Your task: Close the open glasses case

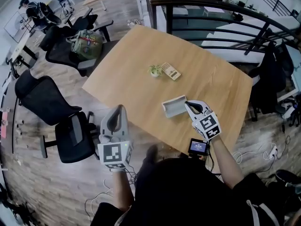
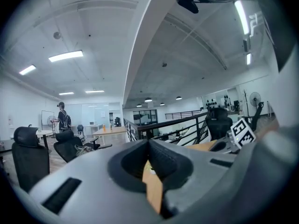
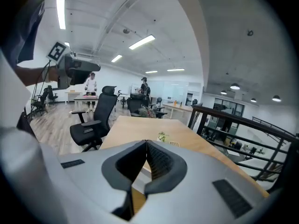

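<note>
Grey fingers (image 3: 161, 160) of the right gripper (image 1: 186, 102) are pressed together on nothing. Their tips sit just beside the right end of the open case (image 1: 174, 106); whether they touch it cannot be told. The left gripper (image 1: 121, 109) also has its fingers pressed together on nothing, held off the near left edge of the tabletop (image 1: 141, 51), above a black chair (image 1: 70, 135). Each gripper carries a cube of black-and-white square markers. Print on the small card (image 1: 171, 71) beside the plant (image 1: 154, 70) is too small to read. The case lies close to the tabletop's near edge with bare wood around it, and the plant and card are well apart from it toward the middle. A dark railing (image 1: 211, 8) runs along the far right side. Only the head view shows the case whole. The right gripper view gives just a pale strip of it under the fingers. The left gripper view shows a person (image 2: 62, 118) standing across the room.
</note>
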Tool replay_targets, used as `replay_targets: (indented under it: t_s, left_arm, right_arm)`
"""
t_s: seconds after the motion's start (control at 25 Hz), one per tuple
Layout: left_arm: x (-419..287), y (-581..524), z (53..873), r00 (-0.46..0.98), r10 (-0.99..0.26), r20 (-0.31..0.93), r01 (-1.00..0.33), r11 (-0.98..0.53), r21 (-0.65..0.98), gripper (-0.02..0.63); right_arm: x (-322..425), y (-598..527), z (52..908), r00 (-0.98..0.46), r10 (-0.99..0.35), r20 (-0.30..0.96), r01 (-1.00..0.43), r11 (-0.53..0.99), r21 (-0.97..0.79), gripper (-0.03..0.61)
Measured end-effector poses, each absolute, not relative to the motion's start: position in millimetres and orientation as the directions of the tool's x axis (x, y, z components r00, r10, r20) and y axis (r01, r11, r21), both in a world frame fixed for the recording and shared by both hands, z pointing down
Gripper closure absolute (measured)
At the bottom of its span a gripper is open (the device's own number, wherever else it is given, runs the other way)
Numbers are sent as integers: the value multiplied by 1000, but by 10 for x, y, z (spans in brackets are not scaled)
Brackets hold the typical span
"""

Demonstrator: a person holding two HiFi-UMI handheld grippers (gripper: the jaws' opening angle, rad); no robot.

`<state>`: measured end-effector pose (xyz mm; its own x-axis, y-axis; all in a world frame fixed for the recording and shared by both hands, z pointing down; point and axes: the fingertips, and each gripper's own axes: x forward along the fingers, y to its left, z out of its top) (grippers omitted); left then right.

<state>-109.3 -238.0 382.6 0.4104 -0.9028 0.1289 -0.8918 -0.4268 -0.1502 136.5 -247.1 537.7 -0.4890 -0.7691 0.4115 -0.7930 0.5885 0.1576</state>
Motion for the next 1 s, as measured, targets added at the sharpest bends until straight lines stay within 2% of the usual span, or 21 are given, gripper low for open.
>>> replay_targets:
  t_s: [0.28, 0.52, 0.68, 0.84, 0.96, 1.0]
  left_arm:
    - [-1504, -2230, 3869, 332, -934, 135, -925, -350, -149, 614]
    - [-1772, -2148, 3896, 277, -949, 149, -941, -299, -157, 614]
    - [-1880, -2120, 3896, 251, -956, 152, -947, -275, -166, 614]
    - [-1925, -2120, 3944, 242, -956, 166, -950, -268, -161, 614]
    - [-1958, -2132, 3920, 236, -959, 158, -951, -262, -163, 614]
    - [-1969, -2134, 3916, 234, -959, 157, -952, -259, -163, 614]
  right_arm:
    - [1160, -2570, 6136, -515, -693, 504, -766, 636, 91, 564]
    - [1127, -2499, 6755, -488, -649, 583, -743, 660, 114, 563]
    - [1152, -2542, 6818, -458, -673, 581, -749, 644, 156, 563]
    - [1157, -2503, 6982, -454, -641, 619, -739, 659, 141, 563]
    - [1151, -2493, 7049, -448, -618, 646, -714, 682, 157, 540]
    - [1160, -2493, 7072, -443, -613, 654, -703, 690, 170, 505]
